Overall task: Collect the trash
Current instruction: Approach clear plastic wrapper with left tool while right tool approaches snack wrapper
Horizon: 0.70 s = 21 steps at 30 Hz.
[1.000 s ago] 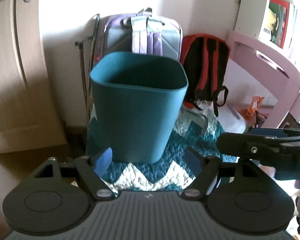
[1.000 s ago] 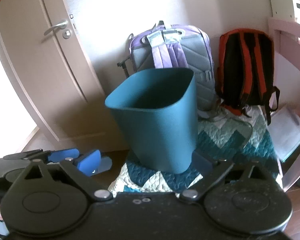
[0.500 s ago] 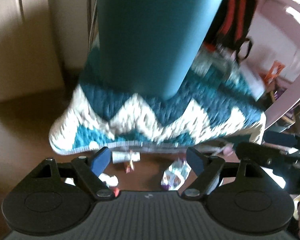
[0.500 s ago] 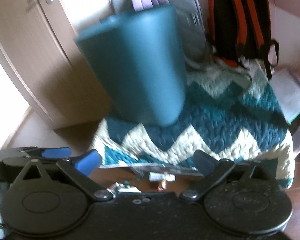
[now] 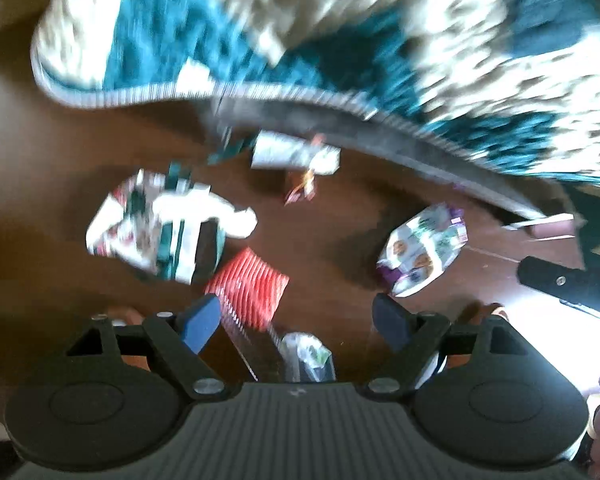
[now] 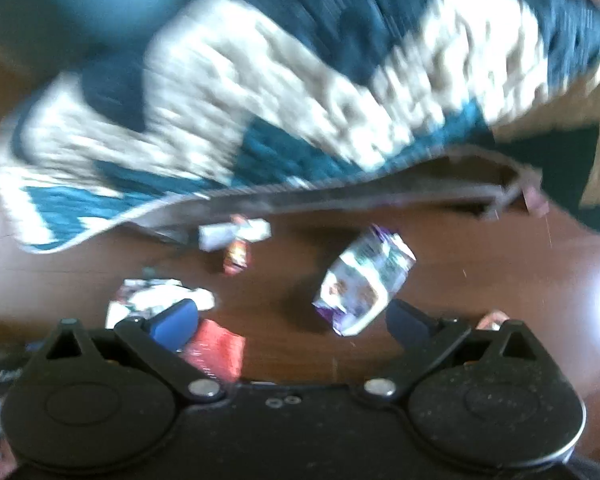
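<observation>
Down on the dark wooden floor (image 5: 52,264), just off the near edge of the teal and cream zigzag quilt (image 5: 340,28), lies a scatter of litter. Biggest is the crumpled white and green wrapper (image 5: 168,228), well out from the quilt's hem; it looks light and limp, best pinched at a raised fold. Beside it, farther from the quilt, is a flat red ribbed packet (image 5: 248,284), thin and probably slippery, so an edge would be the place to grip. A purple and white pouch (image 6: 366,284) lies off to the other side, puffy and soft, easy to squeeze across its middle. Smaller scraps, a white wrapper (image 5: 284,152) and an orange sweet paper (image 5: 302,188), sit almost against the hem. Both tongs, the left gripper (image 5: 296,320) and the right gripper (image 6: 292,322), stand wide apart with nothing held. The pictures are blurred, and little else of the room shows.
</observation>
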Each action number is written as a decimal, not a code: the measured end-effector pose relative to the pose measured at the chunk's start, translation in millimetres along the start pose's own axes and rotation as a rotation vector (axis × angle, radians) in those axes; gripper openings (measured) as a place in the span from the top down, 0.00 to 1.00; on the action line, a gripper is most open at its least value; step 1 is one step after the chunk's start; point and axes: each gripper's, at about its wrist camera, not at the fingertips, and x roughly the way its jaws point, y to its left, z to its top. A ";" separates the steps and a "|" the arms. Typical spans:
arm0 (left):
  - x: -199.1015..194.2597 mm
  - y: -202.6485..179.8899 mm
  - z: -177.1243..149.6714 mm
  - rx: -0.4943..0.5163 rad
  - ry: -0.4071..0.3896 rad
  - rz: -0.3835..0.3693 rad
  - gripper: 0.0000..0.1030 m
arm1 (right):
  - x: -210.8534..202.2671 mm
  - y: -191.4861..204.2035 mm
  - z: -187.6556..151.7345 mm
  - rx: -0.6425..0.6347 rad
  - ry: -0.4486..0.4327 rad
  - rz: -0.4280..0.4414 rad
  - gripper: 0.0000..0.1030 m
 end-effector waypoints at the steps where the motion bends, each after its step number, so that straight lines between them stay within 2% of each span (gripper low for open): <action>1: 14.3 2.9 0.1 -0.026 0.030 0.005 0.19 | 14.6 -5.5 0.8 0.021 0.022 -0.011 0.02; 12: 148.9 45.2 -5.7 -0.222 0.279 0.089 0.19 | 154.4 -49.9 9.9 0.146 0.172 -0.067 0.03; 13: 157.6 47.8 -7.9 -0.233 0.296 0.091 0.19 | 154.4 -49.9 9.9 0.146 0.172 -0.067 0.04; 16: 181.4 51.3 -13.4 -0.250 0.342 0.103 0.19 | 175.0 -66.0 12.9 0.199 0.179 -0.067 0.04; 21: 213.9 49.0 -21.3 -0.216 0.395 0.118 0.19 | 209.1 -90.0 17.1 0.286 0.213 -0.074 0.05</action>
